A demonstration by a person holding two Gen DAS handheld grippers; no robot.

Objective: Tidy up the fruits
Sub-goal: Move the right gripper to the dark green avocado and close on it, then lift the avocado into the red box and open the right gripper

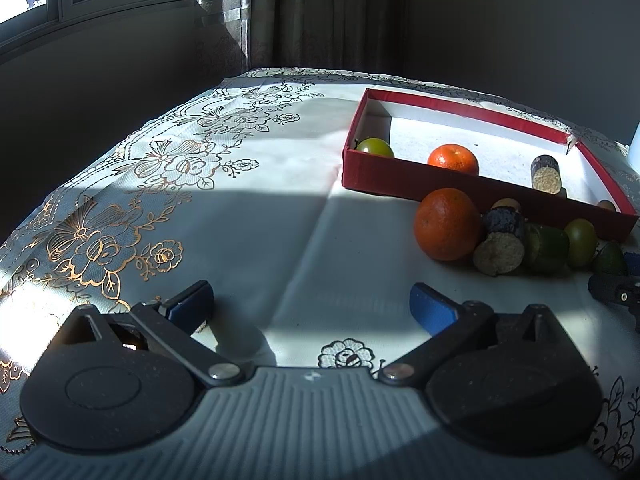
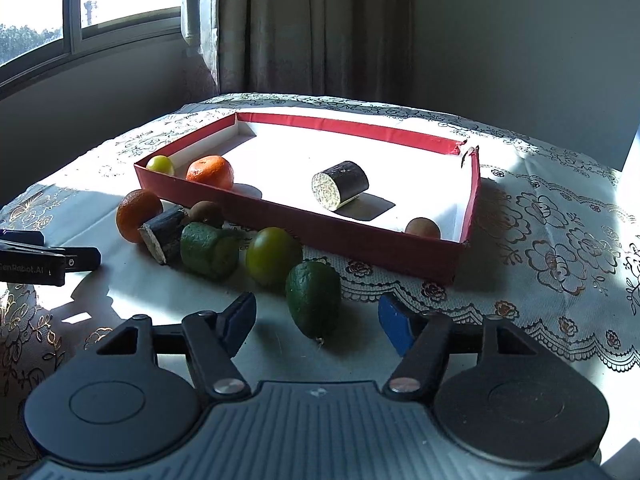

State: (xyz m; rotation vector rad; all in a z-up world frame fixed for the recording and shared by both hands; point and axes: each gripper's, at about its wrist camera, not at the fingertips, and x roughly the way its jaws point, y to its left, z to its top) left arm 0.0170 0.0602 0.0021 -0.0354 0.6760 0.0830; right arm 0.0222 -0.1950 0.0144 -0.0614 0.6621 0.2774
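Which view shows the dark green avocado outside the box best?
The right wrist view: the avocado lies whole on the tablecloth, between the right gripper's open fingers, untouched. The left wrist view shows only a sliver of it at the right edge.

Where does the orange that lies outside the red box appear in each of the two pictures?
Left wrist view: the orange outside the box is right of centre, on the tablecloth before the near wall of the red box.
Right wrist view: the same orange is at the left, by the box's near left corner.
Shared landmark: the dark cut cylinder leaning against the orange.
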